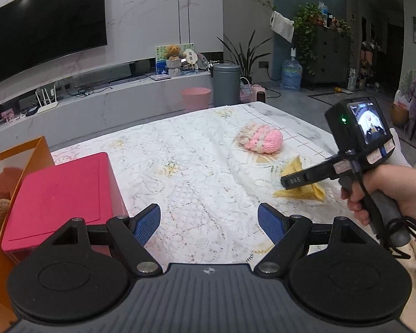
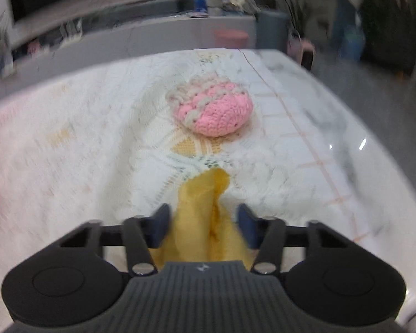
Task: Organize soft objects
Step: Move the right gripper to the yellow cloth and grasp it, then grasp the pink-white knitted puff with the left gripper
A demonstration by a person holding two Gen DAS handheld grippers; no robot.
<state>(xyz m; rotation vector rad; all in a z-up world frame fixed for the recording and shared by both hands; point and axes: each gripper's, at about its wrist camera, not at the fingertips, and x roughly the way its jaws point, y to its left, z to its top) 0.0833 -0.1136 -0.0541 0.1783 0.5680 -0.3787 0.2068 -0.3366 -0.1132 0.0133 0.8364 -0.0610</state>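
Here, the yellow cloth [image 2: 205, 216] lay bunched on the tabletop [image 2: 77, 127], lengthwise between the part-closed pads of the right hand-held gripper [image 2: 203, 222], apparently not yet pinched, while the left hand-held gripper [image 1: 209, 222] hung wide apart, well off.

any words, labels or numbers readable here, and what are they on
No text can be read with certainty.
Black right gripper side arm: pale embossed letters, too blurred to quote.
Red-and-white stickers below its small screen: too small.
Green-and-blue picture card on the far white shelf: characters too small.
Right wrist view: blurred, no text.
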